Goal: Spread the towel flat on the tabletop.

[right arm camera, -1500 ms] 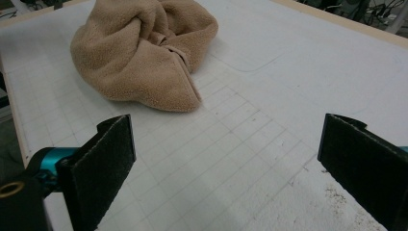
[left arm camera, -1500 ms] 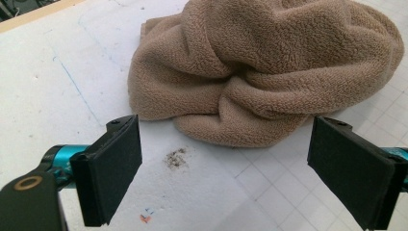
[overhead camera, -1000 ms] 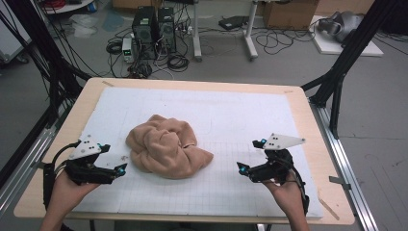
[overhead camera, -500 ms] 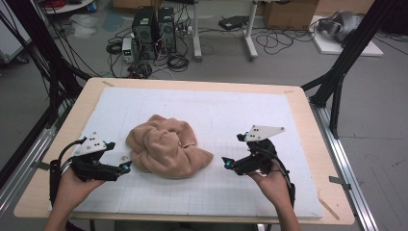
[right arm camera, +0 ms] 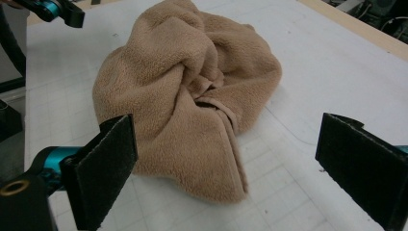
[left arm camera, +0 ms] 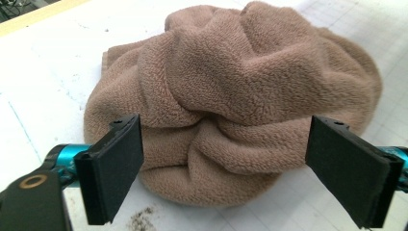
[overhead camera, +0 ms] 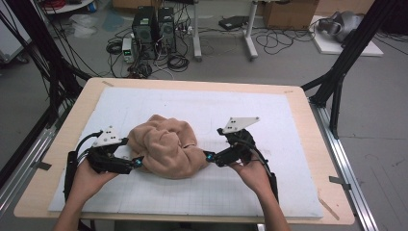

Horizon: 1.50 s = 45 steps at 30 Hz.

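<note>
A crumpled tan fleece cloth (overhead camera: 166,151) lies in a heap on the white gridded mat (overhead camera: 288,144). My left gripper (overhead camera: 137,162) is at the heap's left edge, held low and pointing right. Its jaws stand open (left arm camera: 226,125) with the near side of the cloth (left arm camera: 231,96) between them, pads clear of it. My right gripper (overhead camera: 208,157) is at the heap's right edge and points left. Its jaws (right arm camera: 228,120) have just been closing a little but still stand wide, with a lobe of the cloth (right arm camera: 187,91) between them, not pressed.
The mat covers a wooden table (overhead camera: 29,192). Black frame posts (overhead camera: 337,86) stand at the table's corners. Computers and cables (overhead camera: 154,29) sit on the floor beyond the far edge. Dark crumbs (left arm camera: 142,219) lie on the mat near the cloth. The left gripper's tip (right arm camera: 57,10) shows beyond the heap.
Both hands have moved inward toward the cloth, the right one farther, leftward. Each gripper's tips now reach the heap's edge. The cloth has not moved.
</note>
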Available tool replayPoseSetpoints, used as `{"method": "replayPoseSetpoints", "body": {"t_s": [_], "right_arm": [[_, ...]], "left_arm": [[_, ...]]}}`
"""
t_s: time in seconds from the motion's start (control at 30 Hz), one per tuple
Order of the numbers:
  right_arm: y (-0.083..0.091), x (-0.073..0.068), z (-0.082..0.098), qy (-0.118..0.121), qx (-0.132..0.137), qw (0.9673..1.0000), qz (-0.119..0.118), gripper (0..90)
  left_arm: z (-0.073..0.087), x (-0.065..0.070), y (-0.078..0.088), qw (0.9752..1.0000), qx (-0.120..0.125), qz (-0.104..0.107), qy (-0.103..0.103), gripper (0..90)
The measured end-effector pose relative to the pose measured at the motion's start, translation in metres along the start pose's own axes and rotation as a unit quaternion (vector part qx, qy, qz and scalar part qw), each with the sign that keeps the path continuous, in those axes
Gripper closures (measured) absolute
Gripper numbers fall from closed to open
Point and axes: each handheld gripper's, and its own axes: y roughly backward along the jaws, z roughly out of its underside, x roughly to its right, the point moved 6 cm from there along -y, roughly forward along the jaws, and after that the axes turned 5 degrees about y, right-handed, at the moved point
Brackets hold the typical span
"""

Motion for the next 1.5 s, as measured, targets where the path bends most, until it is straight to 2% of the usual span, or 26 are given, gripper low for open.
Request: {"method": "replayPoseSetpoints", "body": {"t_s": [0.03, 0.13, 0.2, 0.33, 0.47, 0.5, 0.53, 0.57, 0.6, 0.63, 0.7, 0.77, 0.87, 0.93, 0.97, 1.0, 1.03, 1.07, 1.17, 1.23, 1.27, 1.3, 1.4, 1.43, 1.47, 1.5], "right_arm": [[-0.004, -0.001, 0.000, 0.005, -0.003, 1.0000, -0.008, 16.2], [-0.018, -0.004, 0.001, 0.015, -0.012, 0.9997, -0.016, 19.4], [-0.027, -0.005, 0.004, 0.015, -0.022, 0.9994, -0.024, 24.6], [-0.045, -0.004, 0.013, 0.021, -0.034, 0.9986, -0.034, 35.4], [-0.063, -0.006, 0.023, 0.028, -0.061, 0.9964, -0.052, 46.6], [-0.067, -0.007, 0.025, 0.032, -0.067, 0.9955, -0.058, 49.7], [-0.067, -0.007, 0.025, 0.032, -0.067, 0.9955, -0.058, 49.7], [-0.076, -0.009, 0.032, 0.046, -0.085, 0.9929, -0.069, 57.5], [-0.078, -0.010, 0.034, 0.047, -0.090, 0.9920, -0.075, 60.8], [-0.078, -0.010, 0.034, 0.047, -0.090, 0.9920, -0.075, 60.8], [-0.079, -0.012, 0.036, 0.048, -0.090, 0.9913, -0.083, 70.1], [-0.076, -0.012, 0.036, 0.050, -0.088, 0.9912, -0.085, 74.5], [-0.068, -0.013, 0.038, 0.051, -0.081, 0.9902, -0.102, 78.6], [-0.063, -0.013, 0.039, 0.052, -0.079, 0.9897, -0.107, 79.2], [-0.050, -0.013, 0.041, 0.054, -0.079, 0.9890, -0.113, 80.2], [-0.050, -0.013, 0.041, 0.054, -0.079, 0.9890, -0.113, 80.2], [-0.041, -0.014, 0.041, 0.059, -0.079, 0.9888, -0.112, 81.1], [-0.025, -0.014, 0.042, 0.063, -0.081, 0.9889, -0.108, 81.2], [-0.003, -0.017, 0.042, 0.061, -0.061, 0.9902, -0.109, 81.1], [0.013, -0.023, 0.043, 0.064, -0.048, 0.9904, -0.113, 81.1], [0.013, -0.023, 0.043, 0.064, -0.048, 0.9904, -0.113, 81.1], [0.022, -0.032, 0.045, 0.073, -0.051, 0.9895, -0.114, 81.2], [0.029, -0.048, 0.050, 0.086, -0.057, 0.9872, -0.122, 81.2], [0.029, -0.048, 0.050, 0.086, -0.057, 0.9872, -0.122, 81.2], [0.031, -0.059, 0.053, 0.093, -0.062, 0.9855, -0.127, 81.1], [0.031, -0.059, 0.053, 0.093, -0.062, 0.9855, -0.127, 81.1]], "left_arm": [[0.002, -0.001, -0.007, 1.0000, -0.009, 0.001, -0.001, 17.3], [0.005, -0.001, -0.013, 0.9999, -0.015, 0.003, -0.004, 24.0], [0.008, -0.001, -0.020, 0.9998, -0.017, 0.009, 0.002, 31.0], [0.022, -0.002, -0.042, 0.9982, -0.043, 0.032, 0.028, 39.6], [0.025, -0.001, -0.047, 0.9979, -0.043, 0.039, 0.031, 46.1], [0.025, -0.001, -0.048, 0.9978, -0.043, 0.041, 0.029, 50.3], [0.026, 0.000, -0.048, 0.9973, -0.047, 0.048, 0.030, 50.3], [0.027, 0.001, -0.049, 0.9966, -0.056, 0.053, 0.029, 58.0], [0.028, 0.003, -0.050, 0.9961, -0.062, 0.059, 0.021, 62.3], [0.028, 0.003, -0.050, 0.9961, -0.062, 0.059, 0.021, 65.5], [0.028, 0.005, -0.049, 0.9964, -0.062, 0.056, 0.014, 68.7], [0.028, 0.006, -0.048, 0.9964, -0.063, 0.056, 0.005, 72.3], [0.027, 0.007, -0.044, 0.9973, -0.055, 0.045, -0.015, 78.3], [0.027, 0.009, -0.041, 0.9976, -0.050, 0.044, -0.018, 81.5], [0.026, 0.010, -0.038, 0.9975, -0.047, 0.049, -0.020, 83.7], [0.026, 0.012, -0.033, 0.9973, -0.043, 0.056, -0.024, 83.7], [0.025, 0.014, -0.030, 0.9974, -0.038, 0.057, -0.025, 84.3], [0.023, 0.017, -0.023, 0.9975, -0.032, 0.055, -0.031, 84.7], [0.021, 0.022, -0.016, 0.9975, -0.021, 0.058, -0.033, 84.8], [0.020, 0.032, -0.006, 0.9970, -0.007, 0.067, -0.036, 84.7], [0.021, 0.036, -0.003, 0.9969, -0.001, 0.071, -0.035, 84.7], [0.023, 0.042, 0.001, 0.9965, 0.004, 0.074, -0.038, 84.7], [0.030, 0.052, 0.011, 0.9966, 0.012, 0.069, -0.044, 84.8], [0.033, 0.054, 0.013, 0.9967, 0.012, 0.066, -0.046, 84.8], [0.036, 0.057, 0.016, 0.9966, 0.011, 0.064, -0.050, 84.8], [0.039, 0.059, 0.019, 0.9966, 0.009, 0.063, -0.052, 84.8]]}}
